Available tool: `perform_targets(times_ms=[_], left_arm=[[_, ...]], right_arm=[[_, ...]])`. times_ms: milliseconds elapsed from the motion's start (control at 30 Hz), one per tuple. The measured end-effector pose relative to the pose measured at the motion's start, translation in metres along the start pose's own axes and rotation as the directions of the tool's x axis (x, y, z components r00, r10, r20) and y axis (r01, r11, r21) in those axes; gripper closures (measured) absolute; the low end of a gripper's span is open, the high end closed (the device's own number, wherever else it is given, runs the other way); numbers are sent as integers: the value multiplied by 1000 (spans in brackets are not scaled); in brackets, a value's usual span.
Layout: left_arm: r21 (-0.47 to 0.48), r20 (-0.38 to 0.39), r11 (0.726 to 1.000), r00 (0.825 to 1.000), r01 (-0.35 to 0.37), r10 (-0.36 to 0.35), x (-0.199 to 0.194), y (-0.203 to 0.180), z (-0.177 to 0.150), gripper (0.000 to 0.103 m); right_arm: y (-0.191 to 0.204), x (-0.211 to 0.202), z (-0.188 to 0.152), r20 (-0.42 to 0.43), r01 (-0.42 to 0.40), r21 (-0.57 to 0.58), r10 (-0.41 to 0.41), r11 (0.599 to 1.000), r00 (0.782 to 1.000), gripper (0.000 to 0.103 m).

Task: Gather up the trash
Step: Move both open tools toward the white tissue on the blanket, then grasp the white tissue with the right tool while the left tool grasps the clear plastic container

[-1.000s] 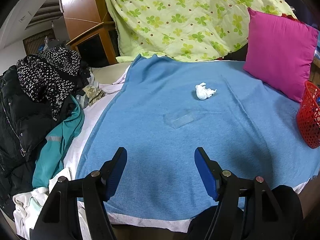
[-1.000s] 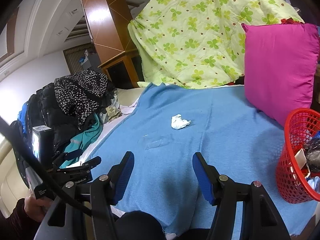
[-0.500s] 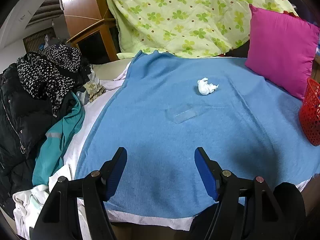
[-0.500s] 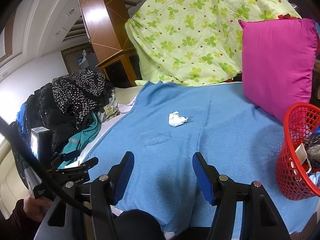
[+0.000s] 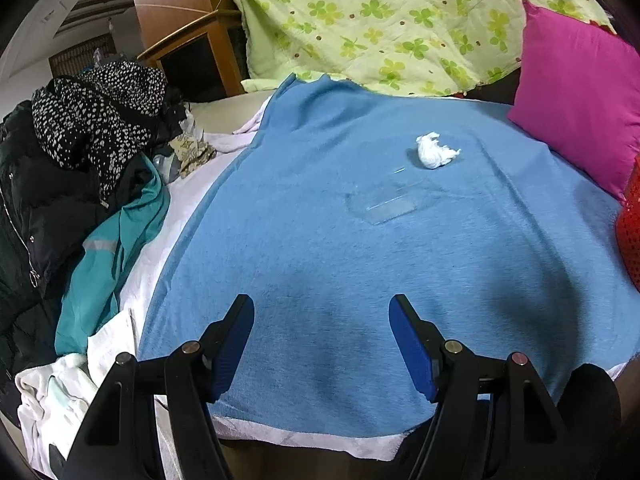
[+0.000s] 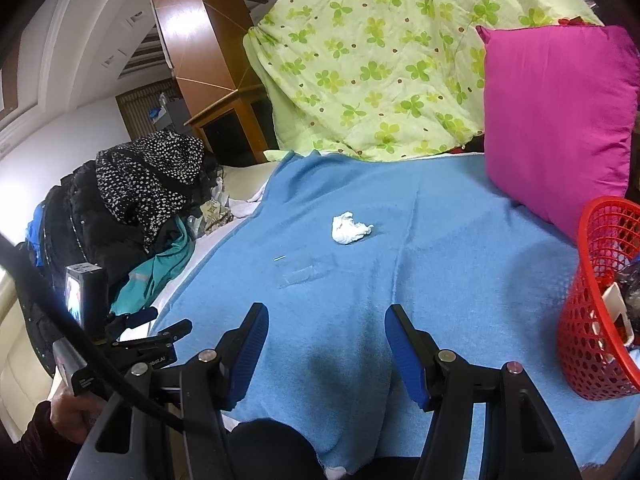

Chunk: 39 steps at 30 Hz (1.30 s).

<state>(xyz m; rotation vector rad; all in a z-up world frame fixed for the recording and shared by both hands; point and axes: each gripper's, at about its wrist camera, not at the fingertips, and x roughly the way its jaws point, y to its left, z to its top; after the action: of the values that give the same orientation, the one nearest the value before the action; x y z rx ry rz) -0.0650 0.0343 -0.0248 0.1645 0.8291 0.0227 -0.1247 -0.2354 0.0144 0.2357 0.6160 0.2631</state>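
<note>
A crumpled white tissue (image 5: 434,151) (image 6: 349,229) lies on the blue blanket (image 5: 320,240) (image 6: 440,264). Just nearer than it lies a flat clear plastic wrapper (image 5: 384,202) (image 6: 301,273). A red mesh basket (image 6: 600,304) (image 5: 630,232) holding some trash stands at the right. My left gripper (image 5: 322,310) hangs open over the blanket's near part, well short of the wrapper, with nothing between its blue pads. Open and empty too, my right gripper (image 6: 326,318) hovers near the blanket's front edge. In the right wrist view the left tool (image 6: 132,340) shows at the lower left, held by a hand.
A magenta pillow (image 5: 580,108) (image 6: 556,120) leans at the right by the basket. A green clover-print quilt (image 5: 400,20) (image 6: 380,60) is heaped at the back. Dark jackets and clothes (image 5: 72,168) (image 6: 132,208) pile up at the left, over a white sheet (image 5: 184,208).
The left gripper has moved down and forward over the blanket; the wrapper and tissue now look a little nearer and further right. The right view is nearly unchanged.
</note>
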Motion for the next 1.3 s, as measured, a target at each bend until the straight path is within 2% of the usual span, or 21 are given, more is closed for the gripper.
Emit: perform_targets(times_ms=[267,533,667,833,933,1100,1233,1267,1300], left_arm=[[-16,-27,1000,1000,-6,6,27,14,7,32],[-6,-26,1000,1000,17,-17,60,19,28,32],[-17,-15,994,994,110,-110,86,22,43,32],[3,21,970,970,244,-244,115,20,61,32],[48,42,941,940,336,-338,127,15,71,32],[76,60,856,854,512,-516,147,16,91,30],[100,59,799,798,593,-600,164,15,103,30],[109,51,783,783,612,-620,167,14,105,29],[123,41,768,769,629,-637,171,12,107,29]], right_arm=[[8,37,19,-22,-6,-25,6,1000,1000,39],[5,111,50,-67,-10,-42,7,999,998,39],[-7,159,66,-102,-12,-23,9,1000,995,39],[-19,223,84,-145,-12,-6,11,1000,989,39],[-23,259,94,-166,-25,10,26,1000,986,39],[-22,308,109,-181,-20,-23,15,1000,983,39],[-23,349,114,-248,-22,-50,9,998,969,40],[-24,356,112,-269,-29,-50,15,998,963,42],[-24,365,111,-298,-37,-54,19,998,954,55]])
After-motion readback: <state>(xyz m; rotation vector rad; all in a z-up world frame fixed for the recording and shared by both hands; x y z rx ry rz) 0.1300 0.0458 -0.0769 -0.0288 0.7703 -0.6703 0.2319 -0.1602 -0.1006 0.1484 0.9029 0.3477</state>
